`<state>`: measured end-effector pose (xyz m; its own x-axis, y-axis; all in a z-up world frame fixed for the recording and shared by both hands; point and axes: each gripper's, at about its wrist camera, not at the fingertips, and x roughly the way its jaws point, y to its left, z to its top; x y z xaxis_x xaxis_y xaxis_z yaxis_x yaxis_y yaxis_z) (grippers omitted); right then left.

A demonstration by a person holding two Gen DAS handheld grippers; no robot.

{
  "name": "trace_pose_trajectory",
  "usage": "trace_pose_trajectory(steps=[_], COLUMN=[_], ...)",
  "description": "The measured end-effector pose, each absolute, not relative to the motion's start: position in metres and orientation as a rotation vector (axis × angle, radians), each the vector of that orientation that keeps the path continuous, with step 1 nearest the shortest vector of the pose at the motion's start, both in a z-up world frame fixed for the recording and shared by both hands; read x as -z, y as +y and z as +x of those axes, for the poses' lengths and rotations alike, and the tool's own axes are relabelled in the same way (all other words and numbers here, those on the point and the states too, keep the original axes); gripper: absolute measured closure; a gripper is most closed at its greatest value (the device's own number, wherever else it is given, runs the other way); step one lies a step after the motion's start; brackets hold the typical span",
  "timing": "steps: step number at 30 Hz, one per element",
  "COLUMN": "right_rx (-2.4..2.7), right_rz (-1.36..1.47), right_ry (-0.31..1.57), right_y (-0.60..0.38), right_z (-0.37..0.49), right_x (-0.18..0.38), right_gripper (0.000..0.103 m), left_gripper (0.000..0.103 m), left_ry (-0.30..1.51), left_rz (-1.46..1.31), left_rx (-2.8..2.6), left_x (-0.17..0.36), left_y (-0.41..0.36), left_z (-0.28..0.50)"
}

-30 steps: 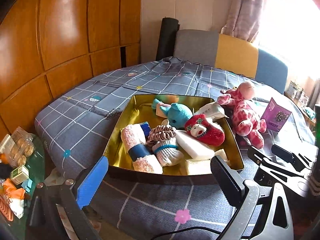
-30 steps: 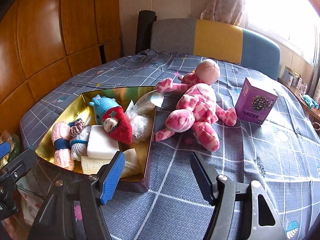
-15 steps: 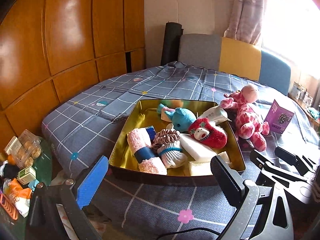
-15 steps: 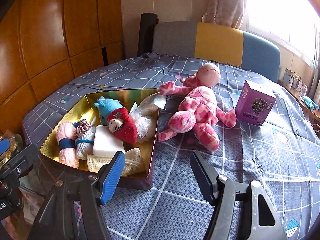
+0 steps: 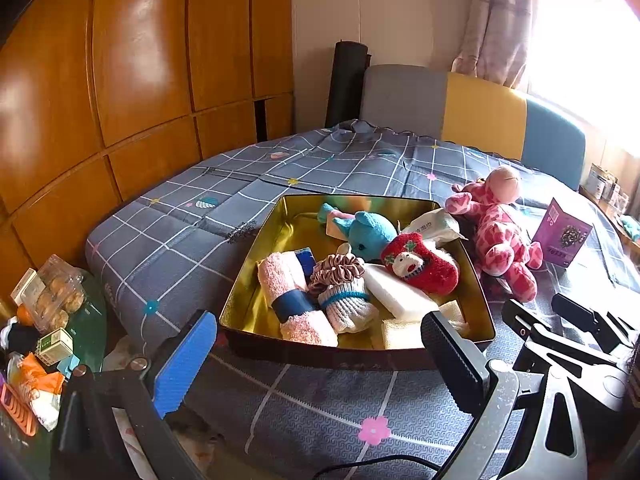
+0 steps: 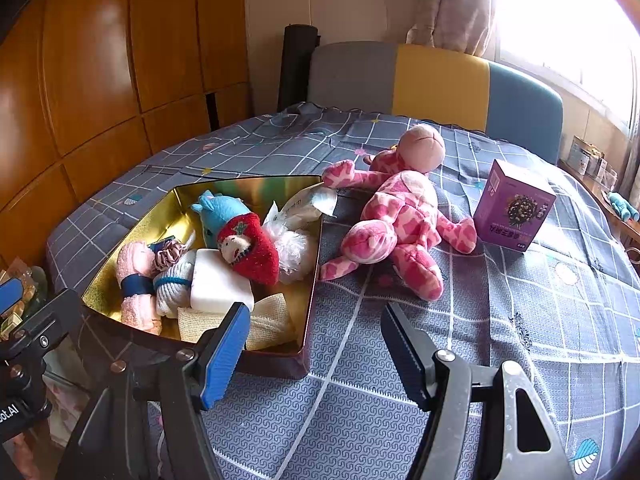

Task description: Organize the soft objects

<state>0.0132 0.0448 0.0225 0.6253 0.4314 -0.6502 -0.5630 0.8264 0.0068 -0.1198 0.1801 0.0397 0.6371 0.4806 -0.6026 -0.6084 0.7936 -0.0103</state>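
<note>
Soft toys and cloth pieces filled a shallow, gold-lined metal tin [image 5: 260, 264] with dark outer walls, set on a round table under a grey quilted cloth [image 6: 520, 320] crossed by white grid lines. From left to right inside the tin lay a fuzzy pink towel roll [image 5: 294, 300] bound by a dark blue band, a ruffled brown scrunchie [image 5: 338, 270] atop a knitted white sock with a blue stripe [image 5: 348, 306], a smooth white foam block [image 5: 400, 296], a blue plush elephant [image 5: 366, 234], a fluffy red stocking with a small bear face [image 5: 420, 266] and a crinkled white tissue pack [image 5: 434, 226] leaning on the far right rim. A coarse cream mesh cloth [image 6: 264, 320] sat in the near corner. Just right of the tin, a pink spotted plush giraffe [image 6: 400, 224] sprawled on the cloth, with a glossy purple carton [image 6: 514, 210] standing near its right side.

The left gripper [image 5: 316, 364] hovered before the tin's near wall, its blue and black pads spread wide and empty. The right gripper [image 6: 312, 354] hung over the cloth at the tin's near right corner, jaws likewise apart, the giraffe lying beyond its fingers.
</note>
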Motion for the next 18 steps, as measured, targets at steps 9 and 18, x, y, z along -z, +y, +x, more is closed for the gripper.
trace_pose_trajectory(steps=[9,18], right_rx=[-0.575,-0.574], right_rz=[-0.206,-0.207], right_ry=[0.693,0.695], right_y=[0.0459,0.0466], right_z=[0.0131,0.0129], right_x=[-0.0205,-0.0192], right_gripper=[0.034,0.034], left_gripper=[0.000,0.000], left_ry=[0.623,0.629], left_rz=[-0.225,-0.226], left_rx=[-0.625,-0.623], left_x=[-0.0386,-0.0366], left_y=[0.1803,0.1799], left_z=[-0.1197,-0.1198])
